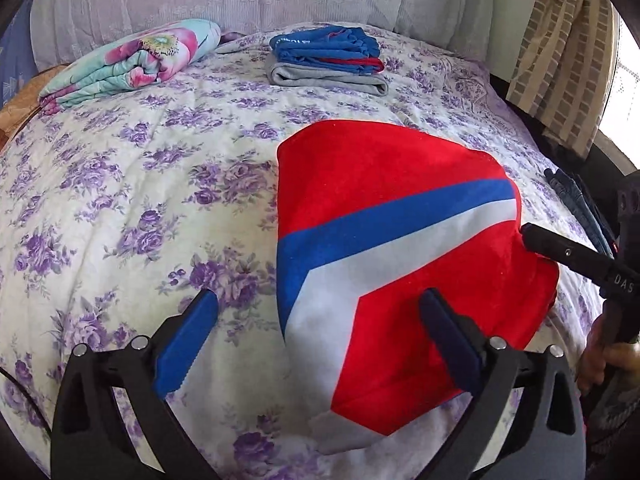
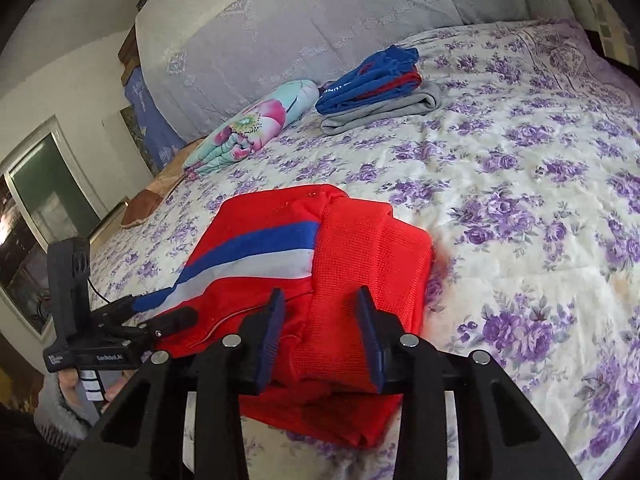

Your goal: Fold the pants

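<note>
At the near edge of the bed, right in front of both my claws, lie the red pants, folded into a compact bundle with a blue and white stripe across the top layer. What worries me is the loose top layer: the ribbed red flap on the bundle's right side sits higher than the rest, and if I pull either claw away with cloth caught on a pad, I judge that the fold would drag open or slide toward the bed's edge. The soft quilt under the bundle gives little grip, so a sideways nudge could skew the layers. My left gripper is spread wide, one blue pad over bare quilt to the left of the pants and the other above the red cloth, gripping nothing that I can see. My right gripper stands about half open, its two pads straddling the raised red flap; whether they press the cloth or only hover at it I cannot tell, but they are not closed on it. Beyond the pants, well apart toward the headboard, rests a stack of folded clothes, blue over grey, and to its left a rolled flowered blanket against the pale headboard cover.
</note>
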A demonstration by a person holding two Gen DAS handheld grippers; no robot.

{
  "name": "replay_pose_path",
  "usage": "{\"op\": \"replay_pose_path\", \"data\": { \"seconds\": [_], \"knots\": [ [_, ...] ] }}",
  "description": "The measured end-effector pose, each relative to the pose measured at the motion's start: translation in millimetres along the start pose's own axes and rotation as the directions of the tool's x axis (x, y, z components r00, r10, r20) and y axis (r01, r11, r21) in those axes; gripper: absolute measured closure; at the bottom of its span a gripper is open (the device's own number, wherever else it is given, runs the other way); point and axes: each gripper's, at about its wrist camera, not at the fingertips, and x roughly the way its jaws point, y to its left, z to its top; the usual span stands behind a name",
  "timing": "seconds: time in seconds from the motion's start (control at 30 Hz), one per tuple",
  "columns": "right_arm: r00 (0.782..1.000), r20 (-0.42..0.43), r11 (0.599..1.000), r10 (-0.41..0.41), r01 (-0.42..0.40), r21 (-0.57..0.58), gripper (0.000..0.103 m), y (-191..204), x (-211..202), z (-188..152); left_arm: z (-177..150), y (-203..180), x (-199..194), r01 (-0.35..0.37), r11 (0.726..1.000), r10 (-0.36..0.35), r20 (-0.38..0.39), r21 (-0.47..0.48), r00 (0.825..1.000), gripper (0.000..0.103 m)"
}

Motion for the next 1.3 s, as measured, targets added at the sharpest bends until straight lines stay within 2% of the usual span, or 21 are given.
{"op": "replay_pose_path", "data": {
  "seconds": [0.03, 0.1, 0.2, 0.27, 0.33, 0.4, 0.47, 0.5, 0.57, 0.63, 0.77, 0.9, 1.03, 1.2, 1.3],
  "knots": [
    [1.000, -0.003, 1.000, -0.007, 0.007, -0.012, 0.063, 3, -2, 2, 1, 3, -5, -0.020, 1.000, 0.020, 0.013, -0.012, 1.000, 0.004],
    [1.000, 0.029, 1.000, 0.000, 0.000, 0.002, 0.042, 8, -15, 8, 4, 7, -18, -0.052, 0.999, 0.053, 0.047, -0.016, 0.998, 0.005],
    [0.994, 0.107, 0.998, 0.007, -0.001, -0.058, 0.037, 24, -35, 25, 17, 10, -37, -0.047, 0.999, 0.050, 0.110, -0.026, 0.993, 0.005],
    [0.993, 0.122, 0.993, -0.002, 0.016, -0.116, 0.032, 35, -34, 35, 27, 4, -42, -0.017, 1.000, 0.019, 0.134, -0.014, 0.991, 0.005],
    [0.993, 0.117, 0.992, -0.019, 0.034, -0.123, 0.030, 37, -25, 42, 34, -8, -38, -0.016, 1.000, 0.015, 0.136, 0.012, 0.991, 0.005],
    [0.996, 0.088, 0.994, -0.024, 0.033, -0.104, 0.028, 32, -11, 41, 34, -21, -21, -0.042, 0.997, 0.037, 0.097, 0.057, 0.995, 0.005],
    [0.998, -0.012, 0.995, -0.063, 0.062, -0.077, 0.021, 20, 14, 32, 27, -26, 4, -0.099, 0.991, 0.097, 0.034, 0.085, 0.995, 0.004],
    [0.996, -0.062, 0.996, -0.061, 0.056, -0.073, 0.020, 13, 27, 23, 22, -23, 14, -0.093, 0.993, 0.092, 0.015, 0.067, 0.996, 0.004],
    [0.999, -0.036, 0.997, -0.036, 0.033, -0.076, 0.019, 9, 29, 14, 18, -10, 17, -0.030, 0.999, 0.030, 0.005, -0.014, 1.000, 0.004],
    [0.999, -0.054, 0.999, -0.010, 0.008, -0.042, 0.016, 7, 24, 20, 21, -2, 17, -0.001, 0.999, 0.000, -0.027, -0.045, 1.000, 0.004],
    [0.999, 0.011, 0.999, 0.034, -0.034, 0.033, 0.015, -1, -7, 30, 22, 12, -2, 0.002, 0.998, -0.003, -0.009, -0.070, 1.000, 0.005],
    [0.998, 0.064, 0.995, 0.019, -0.025, 0.096, 0.004, -21, -40, 34, 25, 32, -18, 0.022, 0.995, -0.024, -0.013, -0.092, 1.000, 0.005],
    [1.000, 0.014, 0.979, 0.013, -0.015, 0.201, 0.004, -50, -37, 30, 28, 41, -13, 0.048, 0.991, -0.055, -0.053, -0.124, 0.997, 0.005],
    [0.987, -0.053, 0.937, 0.154, -0.129, 0.324, 0.004, -64, -8, 19, 27, 24, 7, 0.112, 0.988, -0.123, -0.107, -0.105, 0.987, 0.005],
    [0.978, -0.086, 0.925, 0.189, -0.148, 0.350, 0.004, -67, 11, 17, 24, 19, 22, 0.146, 0.983, -0.162, -0.150, -0.110, 0.975, 0.005]
  ]
}}
